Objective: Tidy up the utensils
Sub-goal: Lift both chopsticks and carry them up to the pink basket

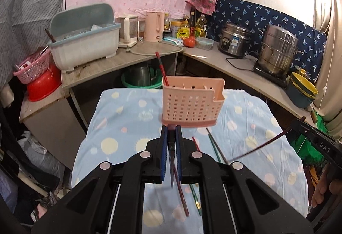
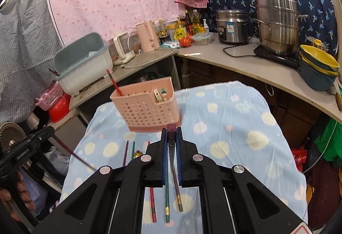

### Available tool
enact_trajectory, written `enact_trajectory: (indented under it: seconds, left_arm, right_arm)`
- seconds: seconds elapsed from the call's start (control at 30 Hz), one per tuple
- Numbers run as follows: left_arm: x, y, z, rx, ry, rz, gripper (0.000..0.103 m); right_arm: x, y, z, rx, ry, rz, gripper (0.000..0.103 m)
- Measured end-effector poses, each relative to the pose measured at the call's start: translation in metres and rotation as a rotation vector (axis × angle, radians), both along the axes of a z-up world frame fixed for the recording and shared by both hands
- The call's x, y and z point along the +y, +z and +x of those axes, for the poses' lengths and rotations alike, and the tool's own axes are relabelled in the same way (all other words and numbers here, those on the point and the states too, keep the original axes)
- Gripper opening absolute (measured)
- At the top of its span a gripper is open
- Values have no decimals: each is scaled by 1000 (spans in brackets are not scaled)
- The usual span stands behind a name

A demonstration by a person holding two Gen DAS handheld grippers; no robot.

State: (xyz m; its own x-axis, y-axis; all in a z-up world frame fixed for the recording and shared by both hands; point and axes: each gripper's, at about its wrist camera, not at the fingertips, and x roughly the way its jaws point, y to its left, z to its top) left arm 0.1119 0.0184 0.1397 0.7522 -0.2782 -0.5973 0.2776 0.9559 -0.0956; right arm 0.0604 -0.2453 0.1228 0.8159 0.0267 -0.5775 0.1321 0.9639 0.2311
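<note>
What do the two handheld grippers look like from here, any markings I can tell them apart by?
Both are black plastic with triangular cut-outs, round silver pivot bolts and blue ribbed pads on the fingers. The left gripper shows white "GenRobot.AI" lettering on its side in the right wrist view; the right gripper shows "DAS" in the left wrist view. No sleeves or cables visible.

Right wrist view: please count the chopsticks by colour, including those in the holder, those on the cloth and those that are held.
Red: 2, red holder chopstick and red cloth chopstick
Green: 2, long green chopstick and far green chopstick
Purple: 1, purple chopstick
Dark brown: 2, left held chopstick and right held chopstick
Total: 7
</note>
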Motion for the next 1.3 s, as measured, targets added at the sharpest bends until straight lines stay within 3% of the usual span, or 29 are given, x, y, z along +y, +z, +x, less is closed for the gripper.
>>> enact_trajectory:
  seconds: [0.6, 0.8, 1.03, 1.3]
  left_arm:
    - [-27, 102, 82, -188, -10, -49, 7]
    - [-34, 121, 115, -225, 2, -60, 7]
    - [-40, 129, 147, -250, 10, -82, 7]
    - [-56, 93, 178, -190, 4, -53, 7]
  right_arm:
    - [-2, 97, 90, -168, 20, 29, 7]
    - [5, 116, 125, -214, 24, 36, 7]
    - [16, 101, 164, -186, 41, 56, 7]
    - [19, 45, 192, -64, 46, 57, 7]
